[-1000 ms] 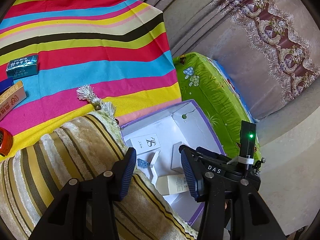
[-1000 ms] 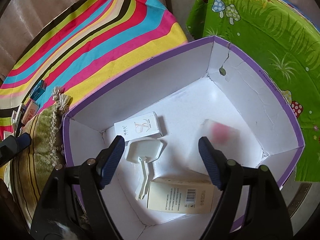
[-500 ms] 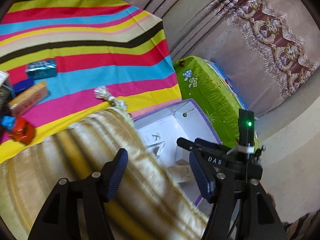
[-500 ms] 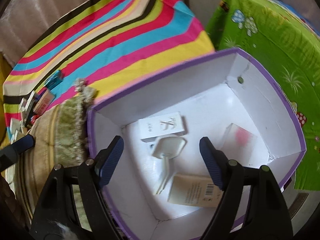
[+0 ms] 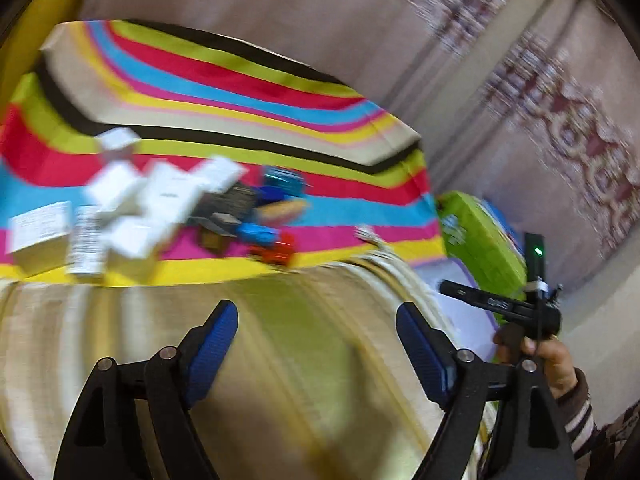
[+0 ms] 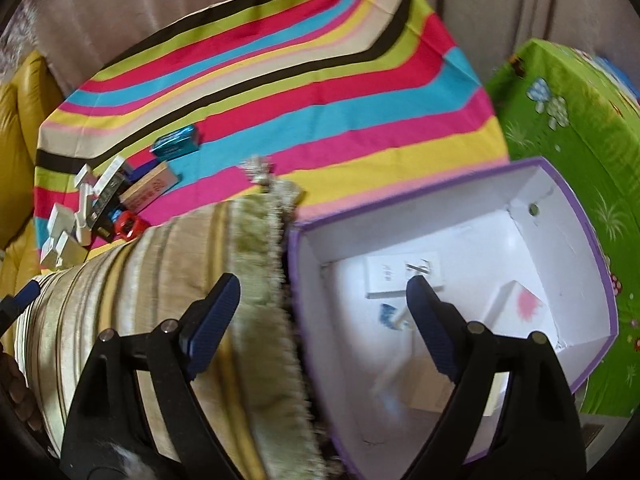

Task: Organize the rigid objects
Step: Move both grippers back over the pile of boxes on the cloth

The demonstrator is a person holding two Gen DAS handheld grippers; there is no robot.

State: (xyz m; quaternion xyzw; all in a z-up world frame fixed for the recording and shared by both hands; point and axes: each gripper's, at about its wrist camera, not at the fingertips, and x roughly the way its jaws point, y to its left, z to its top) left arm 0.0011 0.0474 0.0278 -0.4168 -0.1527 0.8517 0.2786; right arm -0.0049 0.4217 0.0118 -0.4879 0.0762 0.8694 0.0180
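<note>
Ahead of our left gripper (image 5: pixel 316 344), past a striped cushion (image 5: pixel 280 360) that fills the space under its fingers, a heap of small rigid items waits on the striped cloth (image 5: pixel 224 80). We see white boxes (image 5: pixel 132 200), a teal packet (image 5: pixel 284 178), a blue piece (image 5: pixel 256 234) and a red toy (image 5: pixel 276 252), all blurred in this view. Our left jaws are opening and nothing sits between them, which suits a reach toward that heap for the next pick.

Under our right gripper (image 6: pixel 320 316) the purple-rimmed box (image 6: pixel 584 216) stands open, its near wall touching the cushion's fringe (image 6: pixel 276 240). Our right jaws are opening too and are empty, one finger over the cushion, the other over the box's interior. Down in the box lie a white carton (image 6: pixel 384 276), a clear packet with a pink spot (image 6: pixel 524 304) and some paler pieces too blurred to name. We judge the box to be the collecting place, set just beside the cushion so each item travels a short way from the cloth.

The green mushroom-print cover (image 6: pixel 568 120) lies beyond the box. In the left view, a hand (image 5: pixel 552 360) grips the right tool's handle.
</note>
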